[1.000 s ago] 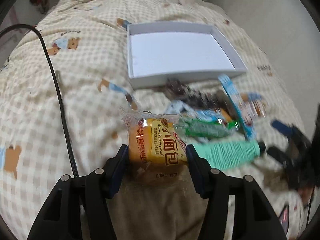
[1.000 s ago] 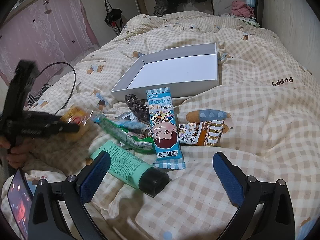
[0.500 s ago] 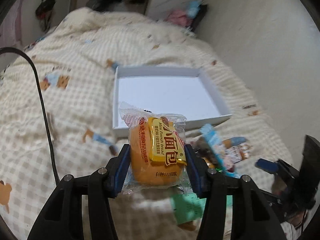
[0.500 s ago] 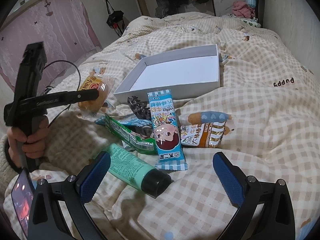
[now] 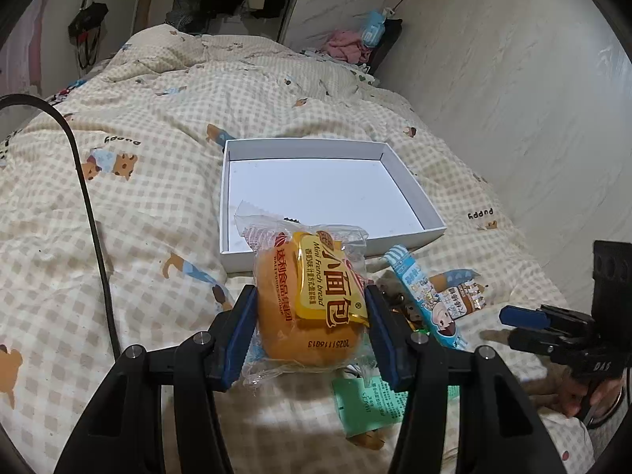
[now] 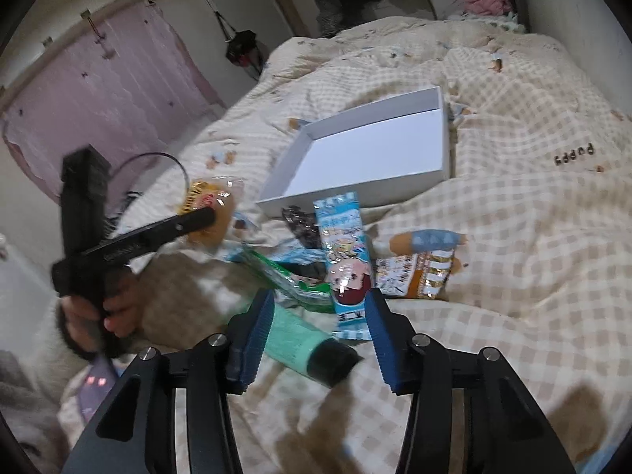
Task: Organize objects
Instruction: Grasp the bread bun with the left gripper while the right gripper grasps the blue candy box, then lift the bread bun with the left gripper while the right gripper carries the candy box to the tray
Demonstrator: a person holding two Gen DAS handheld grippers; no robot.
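L tongs: I had them clamped on bread packet, lower centre of frame, raised above bed | white box: mid-frame beyond | R tongs: apart, over green tube, lower centre.

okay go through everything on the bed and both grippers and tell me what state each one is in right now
Left gripper: shut on the bread bun, held above the bed.
Bread bun: sealed in its wrapper, lifted.
Right gripper: open, fingers either side of the green tube, not gripping.
Green tube: capped, lying on the quilt.
White box: open, nothing inside.
Blue candy packet: sealed, lying flat on the pile.
Brown snack packet: sealed, lying flat.
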